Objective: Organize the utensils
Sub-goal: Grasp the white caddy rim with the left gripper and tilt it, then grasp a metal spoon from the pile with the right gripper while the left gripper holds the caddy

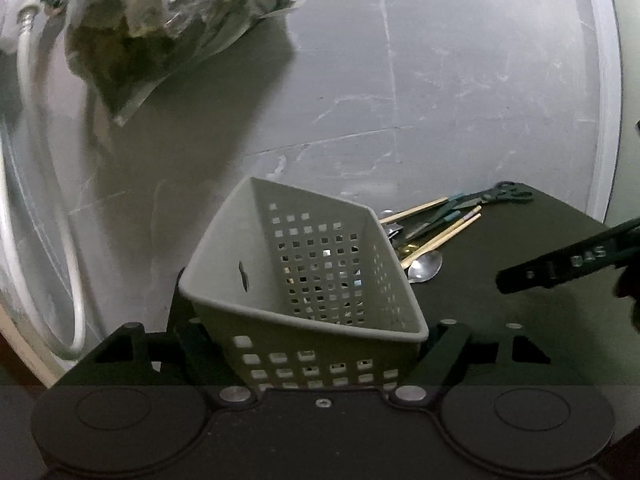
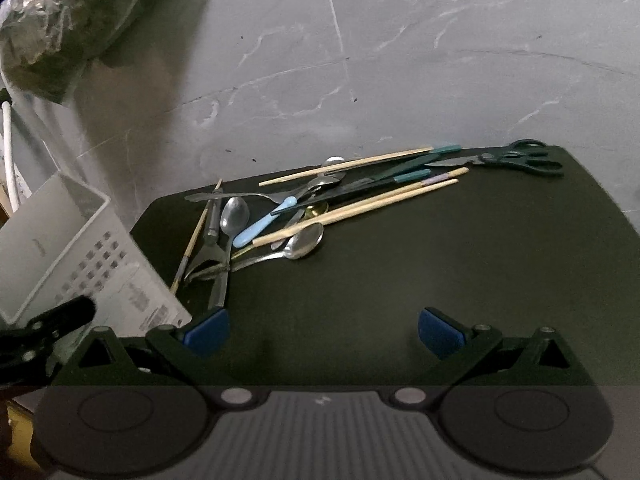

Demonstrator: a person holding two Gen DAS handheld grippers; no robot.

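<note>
Left wrist view: left gripper [image 1: 316,344] clenched on the perforated grey basket [image 1: 308,264], fingers at its two sides; basket tilted, open mouth facing up and away, dead centre. Utensil pile [image 1: 432,228] on the black mat [image 1: 520,240] at 2 o'clock from the basket, just behind its far wall: wooden chopsticks [image 1: 444,236], a steel spoon [image 1: 426,268], scissors [image 1: 508,193]. Right gripper's finger [image 1: 560,268] enters at 3 o'clock.

Right wrist view: right gripper [image 2: 324,330] released, blue pads [image 2: 208,330] wide apart w/ nothing between, over bare mat [image 2: 440,260]. Pile at 12 o'clock, well apart from the tips: chopsticks [image 2: 360,208], spoon [image 2: 306,240], light-blue handled utensil [image 2: 264,222], scissors [image 2: 520,158]. Basket [image 2: 60,240] at 9 o'clock, beside the mat's left edge.
</note>
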